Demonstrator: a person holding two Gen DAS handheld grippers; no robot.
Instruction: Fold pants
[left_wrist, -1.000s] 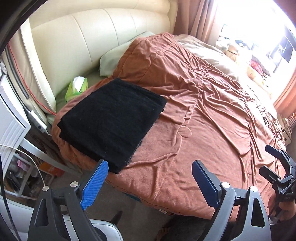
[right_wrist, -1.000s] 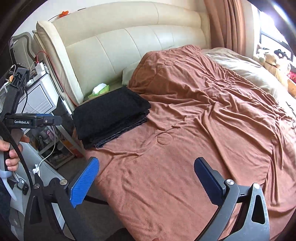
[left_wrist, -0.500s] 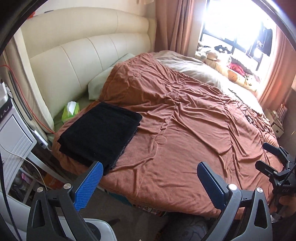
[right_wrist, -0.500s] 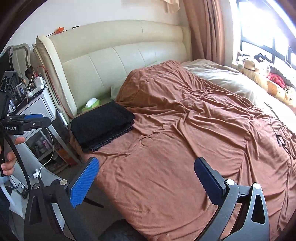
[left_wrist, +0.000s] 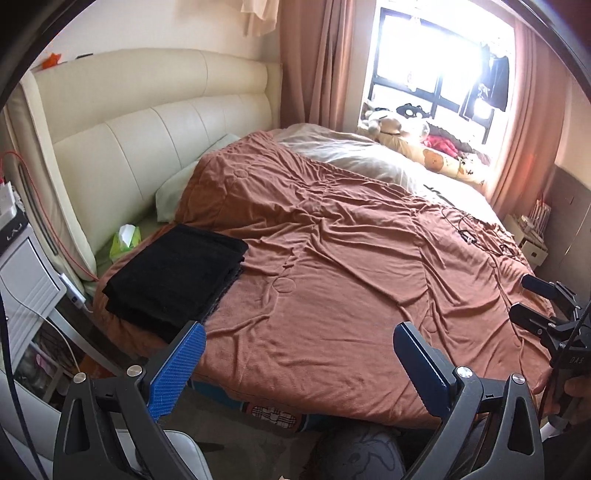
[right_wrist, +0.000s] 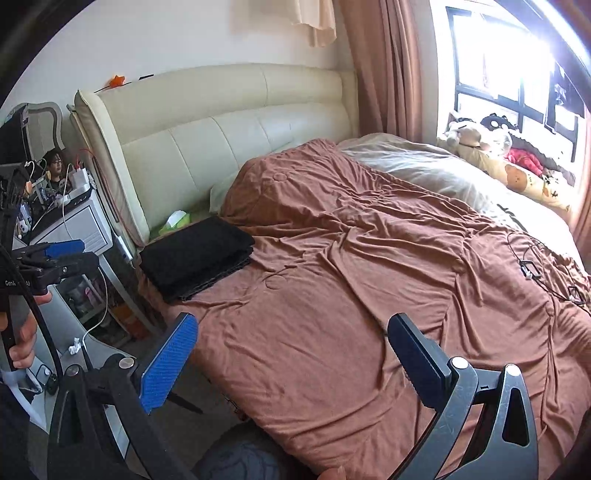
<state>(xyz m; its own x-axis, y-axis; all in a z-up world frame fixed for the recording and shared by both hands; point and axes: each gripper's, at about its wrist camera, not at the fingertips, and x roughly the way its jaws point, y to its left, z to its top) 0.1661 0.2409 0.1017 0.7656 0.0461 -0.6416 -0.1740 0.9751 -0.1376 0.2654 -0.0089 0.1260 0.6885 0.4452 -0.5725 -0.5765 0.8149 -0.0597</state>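
The black pants (left_wrist: 177, 273) lie folded in a neat rectangle on the near left corner of the brown bedspread (left_wrist: 351, 266), close to the headboard. They also show in the right wrist view (right_wrist: 195, 254). My left gripper (left_wrist: 299, 354) is open and empty, held above the bed's near edge, well back from the pants. My right gripper (right_wrist: 291, 347) is open and empty too, above the bed's near edge. The right gripper shows at the right edge of the left wrist view (left_wrist: 532, 302). The left gripper shows at the left of the right wrist view (right_wrist: 62, 254).
A cream headboard (left_wrist: 147, 122) stands behind the pants, with a green tissue pack (left_wrist: 125, 242) and a pillow (left_wrist: 173, 188) beside them. A white bedside unit (right_wrist: 77, 225) with cables stands left. Cables (right_wrist: 532, 269) lie on the bed's right side. Stuffed toys (left_wrist: 391, 122) sit by the window.
Both grippers have pulled back and up from the bed, so the folded pants look smaller and farther off. The pants have not moved. Both grippers stay open.
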